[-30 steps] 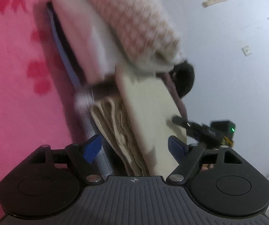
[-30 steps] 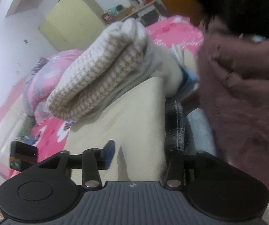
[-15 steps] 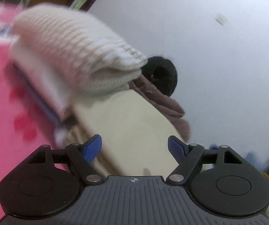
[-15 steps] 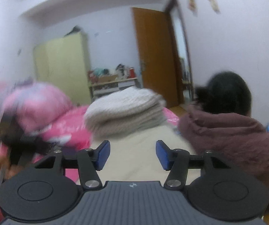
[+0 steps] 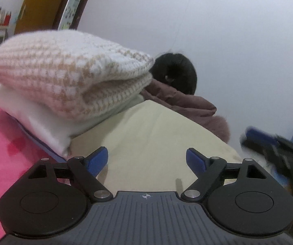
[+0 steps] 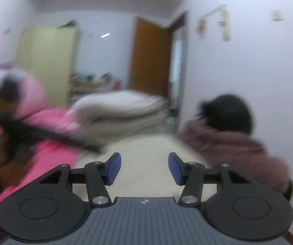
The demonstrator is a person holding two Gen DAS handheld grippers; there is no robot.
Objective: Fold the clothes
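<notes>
Landmark: a folded cream garment (image 5: 158,143) is laid flat on the pink bedspread (image 5: 5,151), and every place below is given from it
Stack of clothes: a folded knitted sweater (image 5: 64,75) in white and beige houndstooth is seen resting on a folded white garment (image 5: 40,122), both set on the far left part of the cream garment; in the right wrist view the stack is blurred
Left gripper (image 5: 147,161): held low over the near edge of the cream garment; its blue pads (image 5: 97,160) are set wide apart and are opening, with nothing gripped between them, only the cloth seen below
Right gripper (image 6: 144,168): held over the near end of the cream garment; its pads (image 6: 113,169) are parted about halfway, with nothing clasped between them
Second person: dark hair (image 5: 177,73) and a mauve fleece top (image 6: 234,149) are seen at the far right edge of the cream garment, against a white wall
Background: a yellow wardrobe (image 6: 46,61) and an orange door (image 6: 148,59) are seen well beyond the cream garment
</notes>
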